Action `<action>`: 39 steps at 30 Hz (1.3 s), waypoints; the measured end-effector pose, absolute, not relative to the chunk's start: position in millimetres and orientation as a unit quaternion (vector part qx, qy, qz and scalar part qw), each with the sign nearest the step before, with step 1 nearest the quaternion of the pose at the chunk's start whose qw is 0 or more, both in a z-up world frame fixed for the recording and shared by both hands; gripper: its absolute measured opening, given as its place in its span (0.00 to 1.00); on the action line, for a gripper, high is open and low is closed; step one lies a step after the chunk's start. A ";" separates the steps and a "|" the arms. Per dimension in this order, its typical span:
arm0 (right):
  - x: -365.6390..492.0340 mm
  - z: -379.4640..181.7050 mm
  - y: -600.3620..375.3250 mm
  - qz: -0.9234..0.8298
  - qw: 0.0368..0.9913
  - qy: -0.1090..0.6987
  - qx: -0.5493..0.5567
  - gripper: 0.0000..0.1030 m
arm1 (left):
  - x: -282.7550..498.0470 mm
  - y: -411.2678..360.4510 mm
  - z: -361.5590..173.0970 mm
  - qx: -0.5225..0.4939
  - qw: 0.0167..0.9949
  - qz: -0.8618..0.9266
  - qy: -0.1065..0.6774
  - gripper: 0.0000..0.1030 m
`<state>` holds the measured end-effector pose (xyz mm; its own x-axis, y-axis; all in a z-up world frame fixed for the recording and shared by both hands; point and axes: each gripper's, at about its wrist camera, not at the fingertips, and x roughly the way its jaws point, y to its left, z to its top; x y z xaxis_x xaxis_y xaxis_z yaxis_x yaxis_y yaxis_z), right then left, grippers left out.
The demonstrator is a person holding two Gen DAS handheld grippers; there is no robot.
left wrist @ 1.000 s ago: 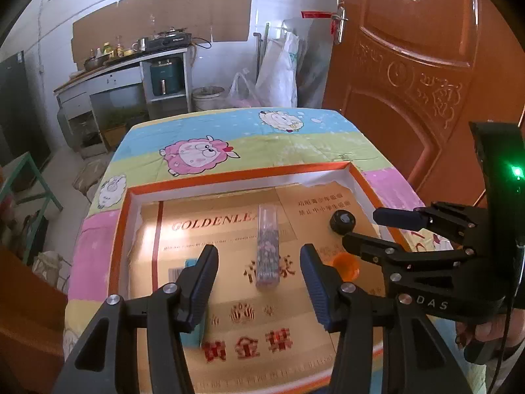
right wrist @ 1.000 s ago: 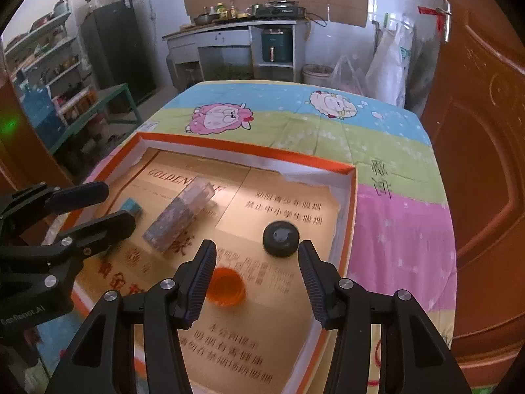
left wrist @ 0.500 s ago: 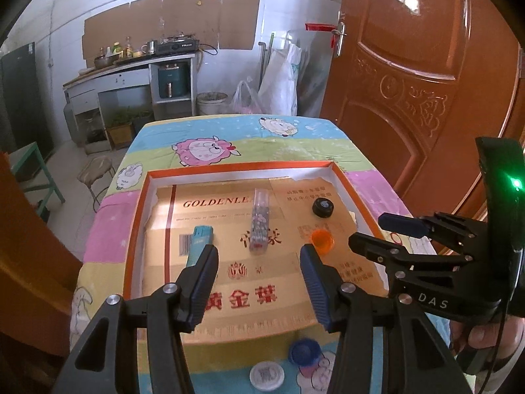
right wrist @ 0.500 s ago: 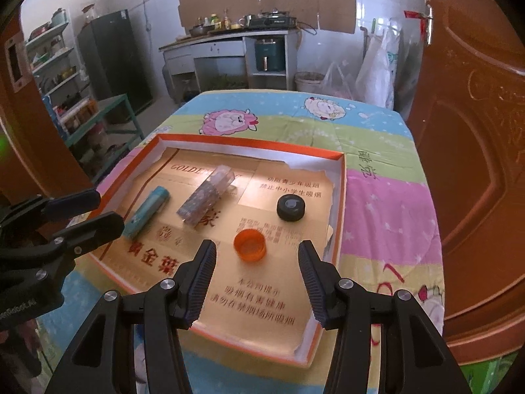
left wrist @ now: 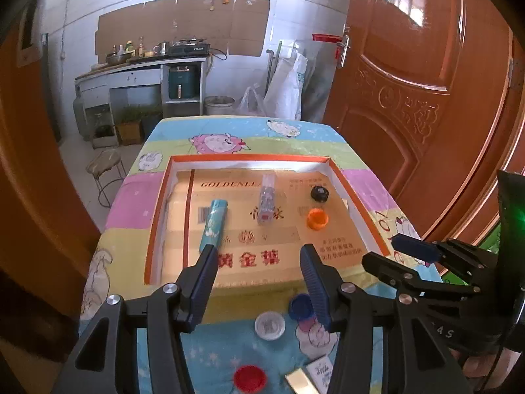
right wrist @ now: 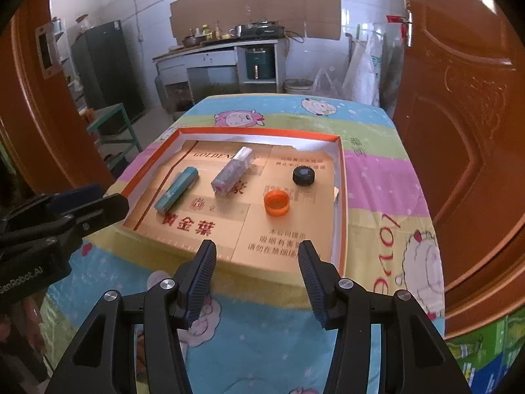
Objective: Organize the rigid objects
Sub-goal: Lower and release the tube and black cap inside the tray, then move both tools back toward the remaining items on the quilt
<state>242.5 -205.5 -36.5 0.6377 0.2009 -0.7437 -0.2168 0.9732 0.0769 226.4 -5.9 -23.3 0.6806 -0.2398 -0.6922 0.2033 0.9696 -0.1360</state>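
Left gripper: jaws spread wide, nothing between them, hovering over the near edge of the tray.
Right gripper: jaws apart and empty too, hanging at the tray's near right corner.
Tray: shallow, orange-rimmed, lined with printed cardboard, sitting on the cartoon-sheep tablecloth.
Teal tube: lying in the tray's left half, lengthwise toward the near wall.
Clear patterned box: lying mid-tray, just right of the teal tube, apart from it.
Black cap: far right of the tray.
Orange cap: just nearer than the black one, not touching.
Outside the tray: a blue cap, a clear lid, a red cap and a small card on the cloth at the near side.
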 end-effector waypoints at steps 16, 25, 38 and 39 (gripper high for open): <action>185.0 -33.2 -191.2 0.041 0.924 0.379 -0.015 0.52 | 174.3 3.8 -28.9 -0.028 0.924 -0.104 0.366 0.50; 156.5 -30.4 -186.9 0.037 0.928 0.370 -0.001 0.52 | 148.2 5.8 -32.8 -0.028 0.925 -0.102 0.364 0.50; 125.8 -19.1 -184.6 0.038 0.934 0.355 -0.004 0.52 | 121.8 6.8 -29.8 -0.021 0.930 -0.098 0.354 0.50; 124.2 -18.4 -184.8 0.038 0.934 0.354 -0.005 0.52 | 119.8 6.5 -29.6 -0.021 0.930 -0.098 0.354 0.50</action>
<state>124.2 -184.8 -18.4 0.7466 0.0677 -0.6618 -0.0741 0.9971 0.0184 119.8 6.5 -29.6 0.7304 -0.1967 -0.6540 0.1675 0.9800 -0.1077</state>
